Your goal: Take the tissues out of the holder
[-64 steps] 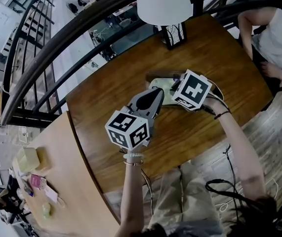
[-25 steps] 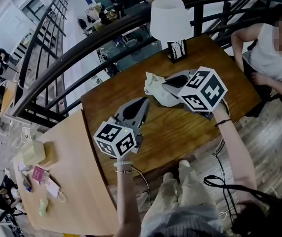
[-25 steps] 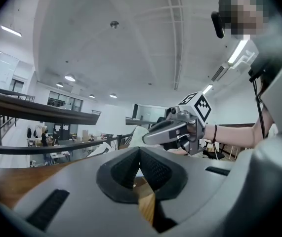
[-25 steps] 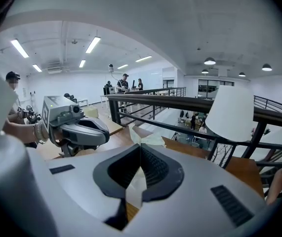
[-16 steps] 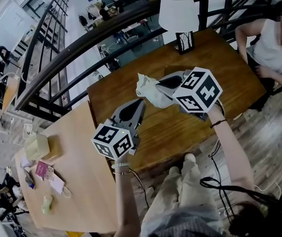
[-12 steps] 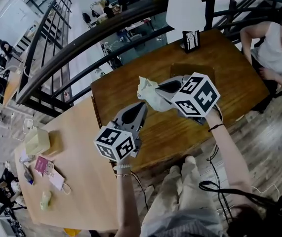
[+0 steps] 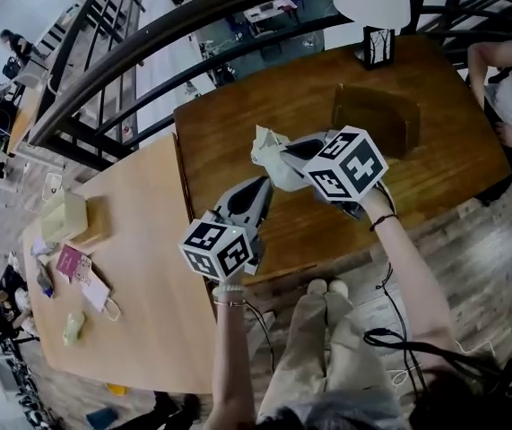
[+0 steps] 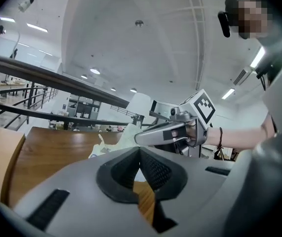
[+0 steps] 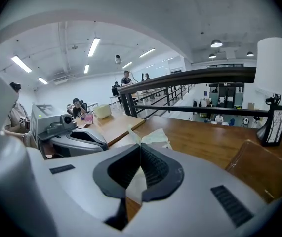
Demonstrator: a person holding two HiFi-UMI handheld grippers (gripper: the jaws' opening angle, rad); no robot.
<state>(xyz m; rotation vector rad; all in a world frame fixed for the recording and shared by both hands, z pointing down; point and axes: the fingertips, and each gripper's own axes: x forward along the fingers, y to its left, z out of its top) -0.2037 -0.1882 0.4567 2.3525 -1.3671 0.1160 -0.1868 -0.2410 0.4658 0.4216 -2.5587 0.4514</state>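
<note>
the pull itself looks done: a crumpled wad of tissues (image 7: 270, 149) is clear of the wooden holder (image 7: 377, 119). the holder sits on the dark table (image 7: 229, 133) toward the upper right of the head view, well apart from the wad. the right gripper (image 7: 288, 154) is clamped on the tissues near the middle of the frame and holds them above the tabletop. the left gripper (image 7: 263, 184), just below and left of it, has its jaws pressed together with nothing between them. what seems left is to set the wad down and let go. whether more tissue remains inside the holder cannot be told, since its top reads only as a dark brown block.

the right gripper view shows the grip itself, with white tissue pinched between the 2 pads and fanning out past the tips. it also shows the holder's rim at lower right and a lamp (image 9: 277, 68) at the far right. the left gripper view shows its own empty jaws and the other gripper side-on at centre right. only the head view shows the gap between wad and holder, and a 2nd, lighter table (image 7: 148, 294) at the left.
</note>
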